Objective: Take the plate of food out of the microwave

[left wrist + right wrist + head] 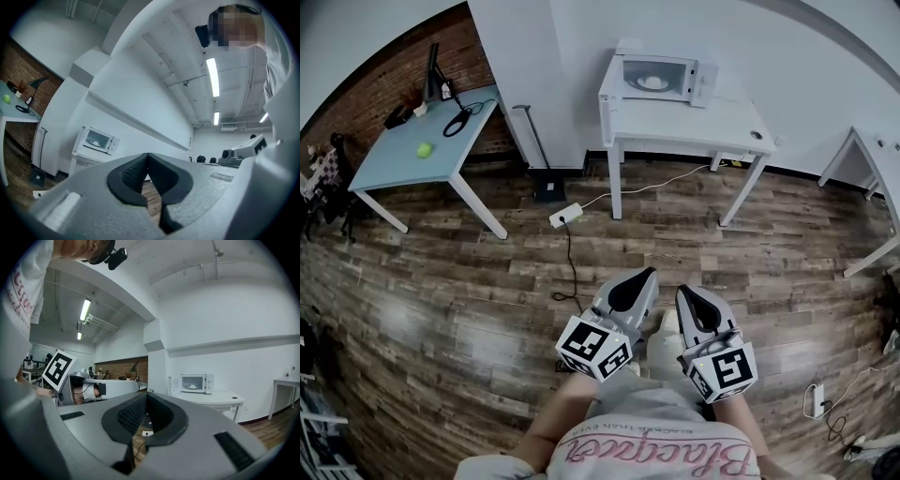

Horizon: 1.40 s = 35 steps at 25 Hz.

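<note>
Far left, well ahead of the left tongs point(645, 274): pale blue table point(412, 164) carrying a green ball point(424, 149), a black desk lamp point(434, 70) and a loop of black cable point(457, 122).

Power strip point(565, 216) lies on the wood floor point(441, 281), ahead and left of the left tongs, with a black cord running back toward them.

Left tongs: low, in front of the person's shirt point(656, 441). Jaws closed tip to tip, nothing between them. Marker cube point(593, 347) sits at the rear.

Ahead of both tongs, well apart from them: white table point(675, 117) against the wall, with a white microwave point(661, 79) on its back left part. The plate of food point(653, 82) is inside the microwave and shows at its front. Both gripper views catch it too, small. Can't tell whether the door is open.

Right tongs point(686, 292): just beside the left pair, jaws also together, empty.

Right of the right tongs: corner of another white table point(872, 159), well apart. A small white adapter point(814, 400) with a cable lies on the floor nearby.
</note>
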{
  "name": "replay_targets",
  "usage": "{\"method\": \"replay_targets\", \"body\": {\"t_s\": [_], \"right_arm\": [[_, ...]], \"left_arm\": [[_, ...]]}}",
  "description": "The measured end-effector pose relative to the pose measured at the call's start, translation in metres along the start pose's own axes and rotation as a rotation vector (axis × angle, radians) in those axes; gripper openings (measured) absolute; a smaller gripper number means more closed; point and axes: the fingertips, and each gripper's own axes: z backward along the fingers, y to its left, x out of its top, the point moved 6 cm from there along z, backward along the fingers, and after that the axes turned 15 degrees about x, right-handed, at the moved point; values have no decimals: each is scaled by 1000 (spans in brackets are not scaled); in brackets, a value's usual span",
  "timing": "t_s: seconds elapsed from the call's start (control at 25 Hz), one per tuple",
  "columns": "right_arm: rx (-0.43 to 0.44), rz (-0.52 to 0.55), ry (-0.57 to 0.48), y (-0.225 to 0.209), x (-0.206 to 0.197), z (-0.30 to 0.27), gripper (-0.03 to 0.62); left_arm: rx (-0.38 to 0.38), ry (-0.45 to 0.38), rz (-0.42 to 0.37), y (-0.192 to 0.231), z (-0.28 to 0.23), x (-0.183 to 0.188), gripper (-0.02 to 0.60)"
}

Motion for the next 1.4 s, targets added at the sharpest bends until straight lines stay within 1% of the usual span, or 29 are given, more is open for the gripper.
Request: {"method": "replay_targets", "body": {"t_s": [0.2,0.68,1.0,1.4], "right_arm": [[8,15,-23,-12,2,0,11],[34,30,-52,-56,9,-18,11],[41,3,-39,-92,3,-28,11],[61,-20,-57,-136,3,-49,11]], "left_arm": [[30,-12,-8,0,-10,-1,3],[59,-40,-34,3,-48,5,3],[87,-23,-38,8,-82,-2,3],[89,0,-58,15,-129,0,3]]}}
